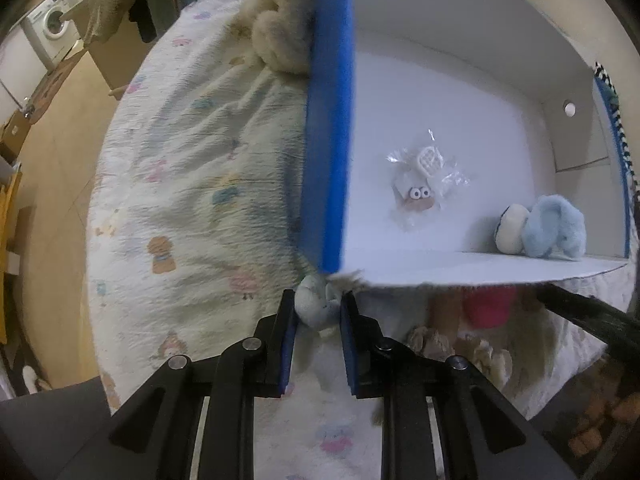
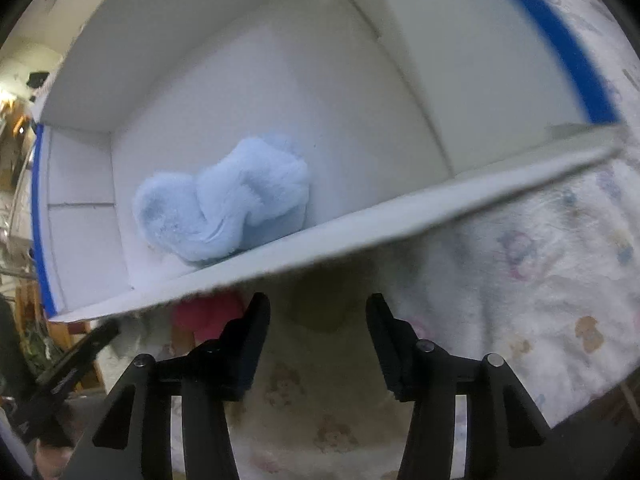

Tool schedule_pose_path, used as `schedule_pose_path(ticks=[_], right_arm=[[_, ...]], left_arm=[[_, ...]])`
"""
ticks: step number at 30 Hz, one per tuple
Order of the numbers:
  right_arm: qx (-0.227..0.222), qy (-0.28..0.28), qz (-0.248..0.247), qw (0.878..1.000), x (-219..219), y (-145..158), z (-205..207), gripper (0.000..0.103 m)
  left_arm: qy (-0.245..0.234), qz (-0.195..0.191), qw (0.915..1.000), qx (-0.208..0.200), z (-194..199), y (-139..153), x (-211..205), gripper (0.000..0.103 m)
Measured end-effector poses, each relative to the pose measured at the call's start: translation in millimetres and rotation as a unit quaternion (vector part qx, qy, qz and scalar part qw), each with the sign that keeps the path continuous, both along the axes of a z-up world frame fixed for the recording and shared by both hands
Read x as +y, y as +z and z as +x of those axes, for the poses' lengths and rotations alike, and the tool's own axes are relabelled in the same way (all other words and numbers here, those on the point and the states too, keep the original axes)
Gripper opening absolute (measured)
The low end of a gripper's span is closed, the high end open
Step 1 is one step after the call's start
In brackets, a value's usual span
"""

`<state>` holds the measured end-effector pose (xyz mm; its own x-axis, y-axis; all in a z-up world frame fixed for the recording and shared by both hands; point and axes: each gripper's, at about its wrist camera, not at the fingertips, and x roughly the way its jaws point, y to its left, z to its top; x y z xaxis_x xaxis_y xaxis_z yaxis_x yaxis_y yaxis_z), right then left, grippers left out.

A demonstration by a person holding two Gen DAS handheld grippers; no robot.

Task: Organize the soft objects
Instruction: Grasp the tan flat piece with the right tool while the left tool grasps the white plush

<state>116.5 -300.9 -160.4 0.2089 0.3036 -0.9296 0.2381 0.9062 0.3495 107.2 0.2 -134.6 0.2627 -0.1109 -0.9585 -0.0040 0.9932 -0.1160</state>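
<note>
Between the fingers of our left hand-held gripper, narrowly parted, sits a small pale blue soft toy; we judge it gripped. It lies on the bed, just below the near corner of the white box, which opens ahead and right. Our right hand-held gripper is wide open and empty, facing a fluffy blue toy inside the box.

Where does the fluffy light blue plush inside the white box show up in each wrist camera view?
Left wrist: the light blue plush sits at the right edge, in the near right corner of the white box, beside a cream plush.
Right wrist: the light blue plush lies left of centre, just behind the box's near wall.
Shared landmark: the box's blue edge.
</note>
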Motion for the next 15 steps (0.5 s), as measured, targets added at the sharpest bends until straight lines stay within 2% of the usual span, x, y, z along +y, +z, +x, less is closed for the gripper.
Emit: schedule_pose_path(ticks=[4, 5, 6, 9, 15], right_arm=[[0.008, 0.001, -0.019, 1.0, 7.2, -8.4, 5.9, 0.054], [0.009, -0.001, -0.02, 1.0, 7.5, -10.1, 7.1, 0.051], [0.007, -0.002, -0.023, 1.0, 8.5, -10.5, 7.8, 0.033], [-0.008, 0.004, -0.025, 1.0, 14.0, -6.6, 6.8, 0.012], [-0.023, 0.0, 0.001, 1.0, 10.6, 5.4, -7.2, 0.012]], left_arm=[[0.005, -0.005, 0.9999, -0.008, -5.6, 7.2, 13.7, 0.019], [0.005, -0.003, 0.9999, -0.01, -7.6, 8.2, 18.0, 0.019], [0.006, -0.001, 0.9999, -0.011, -8.3, 8.6, 19.4, 0.019], [0.009, 0.003, 0.9999, -0.009, -2.4, 14.2, 19.8, 0.019], [0.012, 0.011, 0.9997, -0.018, -9.9, 21.1, 17.3, 0.019]])
